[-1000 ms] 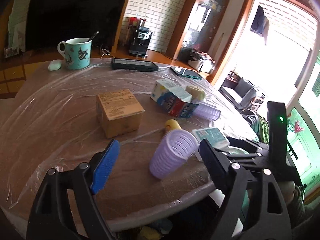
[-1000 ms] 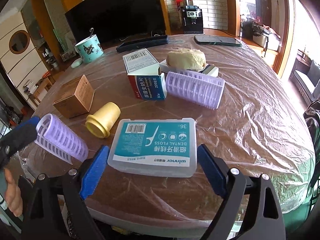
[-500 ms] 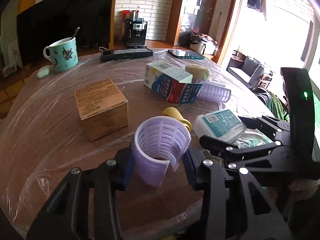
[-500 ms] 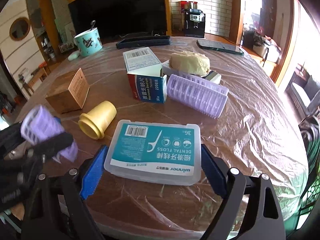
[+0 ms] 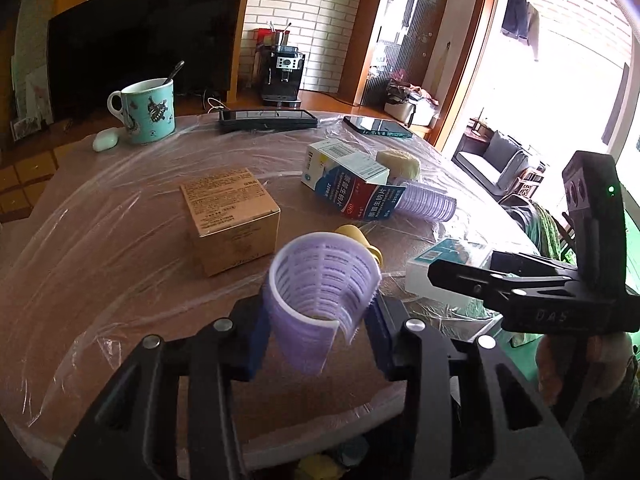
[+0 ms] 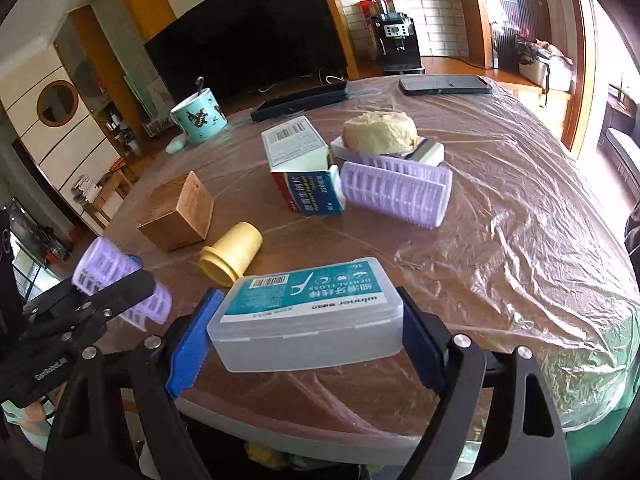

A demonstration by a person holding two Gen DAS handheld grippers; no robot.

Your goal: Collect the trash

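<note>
In the left wrist view, the left tool [image 5: 316, 334] is gripping a purple roller [image 5: 320, 300], its blue pads [image 5: 258, 340] pressing on both sides of it. The roller is pointing its open end at the camera and sitting lifted clear of the surface [image 5: 100, 280], which is lying under clear film. Taking the brown box [image 5: 232, 220] as the landmark: the roller is hanging in front of it and to its right; a yellow cup [image 5: 360, 240] is peeking out just behind the roller, to the box's right; a blue-and-white carton [image 5: 348, 188] is lying farther right and behind, with a second roller [image 5: 426, 204] touching its right end. A teal mug [image 5: 148, 112] is standing well behind the box to the left. The right tool [image 5: 444, 280] is reaching in from the right, over a floss box [image 5: 448, 264].

In the right wrist view, the right tool [image 6: 304, 340] is closing its jaws around the floss box [image 6: 308, 312]; the box is sitting between the blue pads [image 6: 192, 348], and both appear to be touching its ends. The box looks tipped up off the surface [image 6: 520, 220]. It is well right of and nearer than the brown box [image 6: 176, 216], with the yellow cup [image 6: 232, 256] lying on its side between them. The left tool [image 6: 116, 288] is holding the purple roller [image 6: 120, 280] just in front of the brown box. The carton [image 6: 304, 176] and second roller [image 6: 396, 192] are lying to the brown box's right.
</note>
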